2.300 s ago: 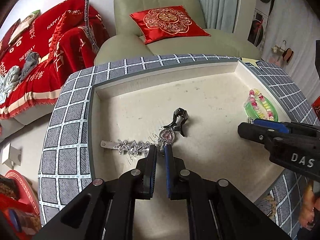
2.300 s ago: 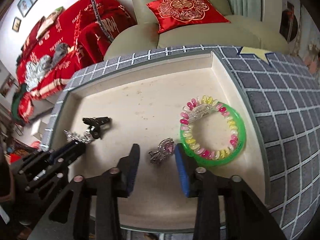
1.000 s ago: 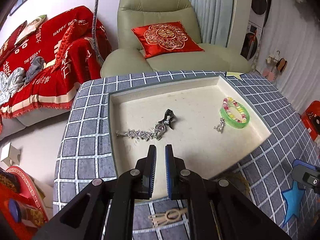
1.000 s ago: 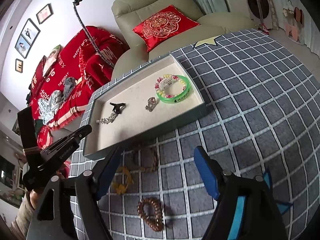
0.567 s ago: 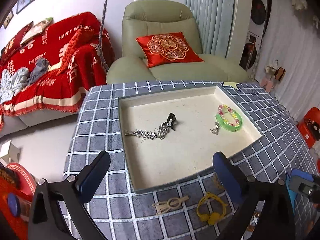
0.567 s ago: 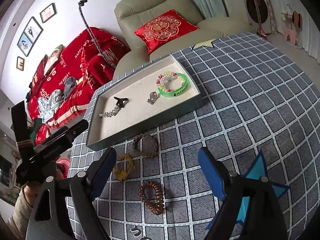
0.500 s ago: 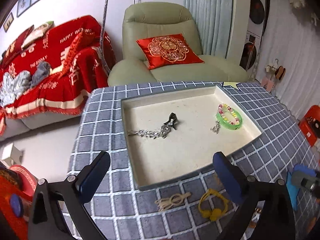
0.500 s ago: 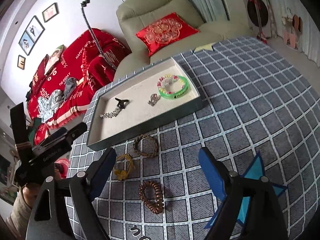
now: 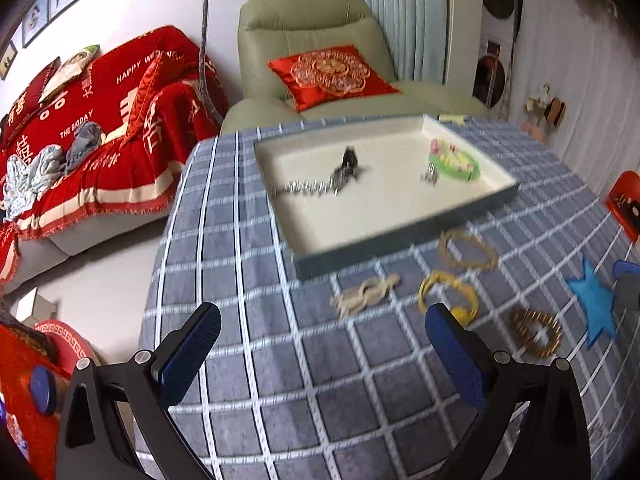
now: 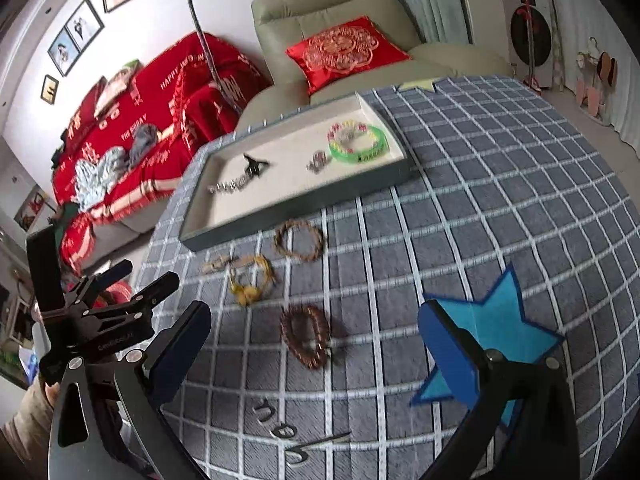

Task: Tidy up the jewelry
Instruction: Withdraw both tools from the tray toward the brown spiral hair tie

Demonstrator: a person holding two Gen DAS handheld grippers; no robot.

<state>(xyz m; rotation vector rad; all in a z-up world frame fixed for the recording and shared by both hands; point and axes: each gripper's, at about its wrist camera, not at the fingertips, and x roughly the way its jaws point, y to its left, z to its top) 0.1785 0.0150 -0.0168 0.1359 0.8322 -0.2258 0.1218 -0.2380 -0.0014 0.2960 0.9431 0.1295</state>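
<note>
A shallow tray [image 9: 400, 240] on the checked cloth holds a silver chain [image 9: 308, 189], a black clip [image 9: 350, 158], a small silver charm [image 9: 430, 174] and a green bangle [image 9: 456, 164] with a beaded bracelet. In front of the tray lie a beige clip [image 9: 366, 294], a yellow cord bracelet [image 9: 448, 294], a woven brown ring [image 10: 299, 240] and a dark brown coil bracelet [image 10: 306, 336]. My left gripper [image 9: 322, 320] hangs open over the cloth near the beige clip, holding nothing. My right gripper [image 10: 314, 316] hovers above the coil bracelet, its jaws opening, nothing between them.
A blue star [image 10: 492, 332] is stuck to the cloth at the right. The table edge [image 9: 160, 264] drops off on the left toward a red-covered sofa [image 9: 80, 152]. A green armchair [image 9: 312, 32] with a red cushion stands behind the table.
Both grippers pulled back from the tray to the near cloth. The left jaws went from shut to wide open, and the right jaws widened. The loose bracelets came into view.
</note>
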